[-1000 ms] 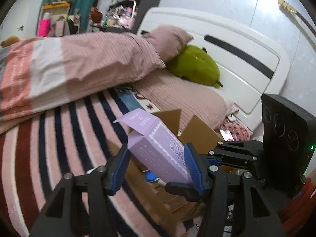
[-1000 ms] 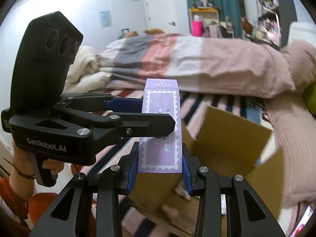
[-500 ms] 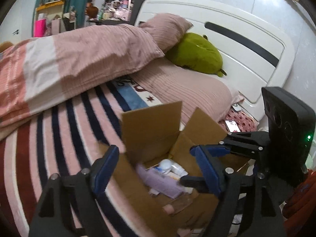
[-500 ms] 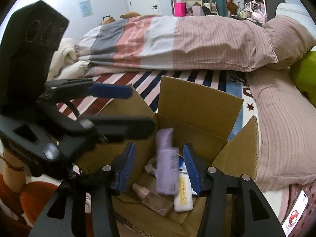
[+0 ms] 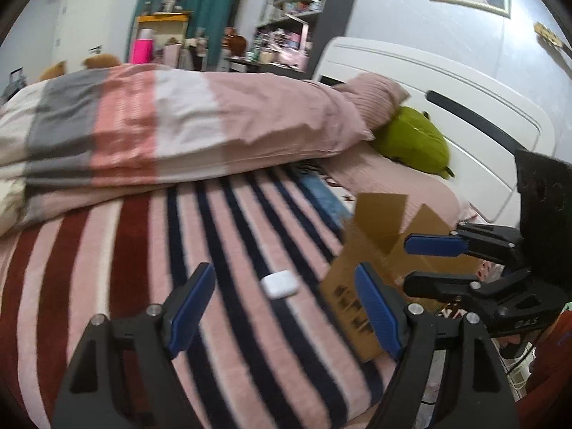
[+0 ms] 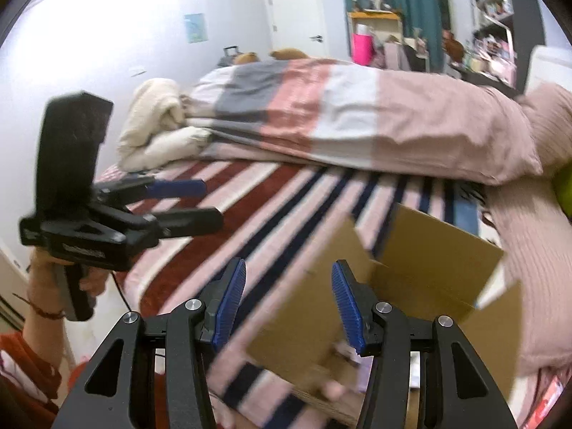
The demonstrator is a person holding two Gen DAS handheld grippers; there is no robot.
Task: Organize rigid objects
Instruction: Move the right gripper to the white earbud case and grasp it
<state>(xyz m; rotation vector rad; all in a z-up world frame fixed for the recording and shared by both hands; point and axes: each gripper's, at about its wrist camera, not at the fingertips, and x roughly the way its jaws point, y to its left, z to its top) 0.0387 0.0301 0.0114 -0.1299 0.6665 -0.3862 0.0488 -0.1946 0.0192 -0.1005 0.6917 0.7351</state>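
Observation:
An open cardboard box (image 5: 371,250) stands on the striped blanket near the bed's edge. In the right wrist view the box (image 6: 429,268) lies just ahead and to the right, its contents blurred. A small white case (image 5: 279,283) lies on the blanket left of the box. My left gripper (image 5: 282,271) is open and empty, and the case shows between its fingers a little ahead. My right gripper (image 6: 289,271) is open and empty over the box's near left flap. Each gripper shows in the other's view: the right gripper (image 5: 411,261) and the left gripper (image 6: 212,203).
A folded pink and grey duvet (image 5: 186,125) crosses the bed behind the blanket. A pillow (image 5: 375,96), a green plush (image 5: 414,143) and the white headboard (image 5: 464,107) lie to the right. A cream blanket heap (image 6: 157,125) sits at the far left. A hand (image 6: 46,279) holds the left gripper.
Both grippers let go of the purple box, which dropped into the cardboard box. The left gripper opened wide and swung left to the white case. The right gripper drew back a little.

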